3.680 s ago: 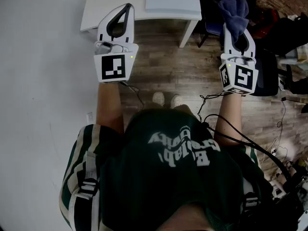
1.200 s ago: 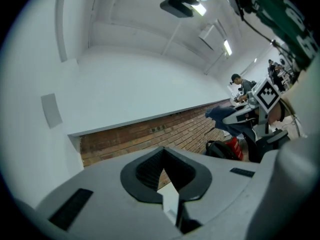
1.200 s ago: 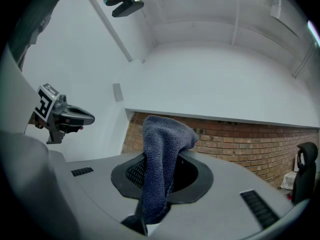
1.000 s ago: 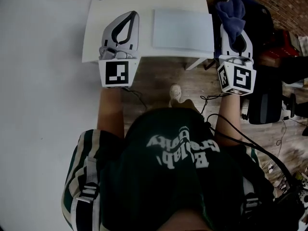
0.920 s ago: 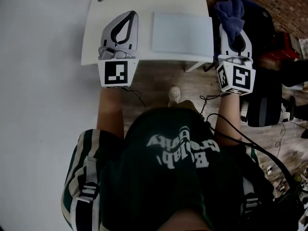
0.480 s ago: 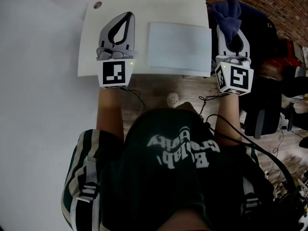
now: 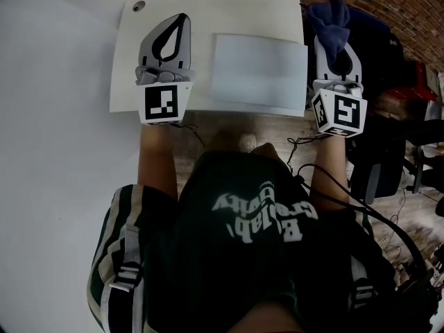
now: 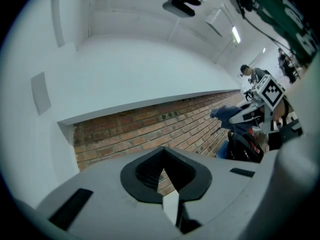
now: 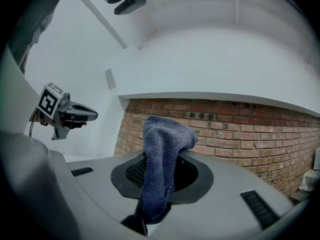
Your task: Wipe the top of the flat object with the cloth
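Right now the right gripper [image 7: 336,44] is squeezed shut on the blue cloth [image 9: 162,149]. The cloth sticks up out of the jaws in a floppy bunch, and only its lower end looks pinched. The right gripper hangs just past the right side of the white table [image 7: 208,5], over the dark things on the floor. The cloth is not yet touching the flat object [image 7: 260,71]. That pale sheet lies on the table between the two grippers, close to the table's front and right edges. The left gripper [image 7: 182,19] is closed with nothing in it and sits over the left part of the table, beside the sheet. If the wipe pushes hard, the sheet might slide off the edge, since nothing holds it down. The cloth might also slip out of the jaws if it drags. Coming in low from the side could bump the table edge.
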Motion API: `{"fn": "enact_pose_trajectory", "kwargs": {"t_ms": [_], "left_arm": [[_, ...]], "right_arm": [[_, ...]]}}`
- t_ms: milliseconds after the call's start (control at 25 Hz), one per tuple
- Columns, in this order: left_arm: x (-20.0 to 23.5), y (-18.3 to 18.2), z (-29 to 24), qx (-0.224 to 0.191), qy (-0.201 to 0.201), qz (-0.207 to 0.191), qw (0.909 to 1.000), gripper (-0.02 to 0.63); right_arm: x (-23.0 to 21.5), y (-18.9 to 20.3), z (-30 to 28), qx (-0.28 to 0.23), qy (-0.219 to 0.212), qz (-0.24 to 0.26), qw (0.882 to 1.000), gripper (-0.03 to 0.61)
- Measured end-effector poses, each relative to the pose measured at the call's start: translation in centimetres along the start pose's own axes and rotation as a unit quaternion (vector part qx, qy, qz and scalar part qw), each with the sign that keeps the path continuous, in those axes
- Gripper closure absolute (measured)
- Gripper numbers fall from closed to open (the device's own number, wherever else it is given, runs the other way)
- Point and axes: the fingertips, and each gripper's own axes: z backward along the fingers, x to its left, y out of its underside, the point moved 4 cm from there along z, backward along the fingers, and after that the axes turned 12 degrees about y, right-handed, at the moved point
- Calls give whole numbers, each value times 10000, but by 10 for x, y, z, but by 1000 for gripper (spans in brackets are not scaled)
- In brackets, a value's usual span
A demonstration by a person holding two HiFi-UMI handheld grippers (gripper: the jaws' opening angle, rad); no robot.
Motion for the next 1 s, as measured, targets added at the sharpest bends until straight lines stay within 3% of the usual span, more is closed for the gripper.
{"fn": "enact_pose_trajectory", "kwargs": {"t_ms": [480, 600, 760, 1000], "left_arm": [[38, 3, 8, 15, 303, 118, 9995, 615], [65, 24, -4, -11, 467, 123, 9988, 615], [91, 51, -18, -153, 676, 189, 9974, 615], [99, 60, -12, -233, 878, 230, 9956, 615]], "right_arm": [[34, -20, -15, 403, 296, 7, 9987, 516], [57, -15, -37, 583, 327, -28, 9978, 517], [96, 0, -59, 880, 213, 37, 9959, 515], [137, 18, -64, 1380, -69, -88, 9904, 515]]}}
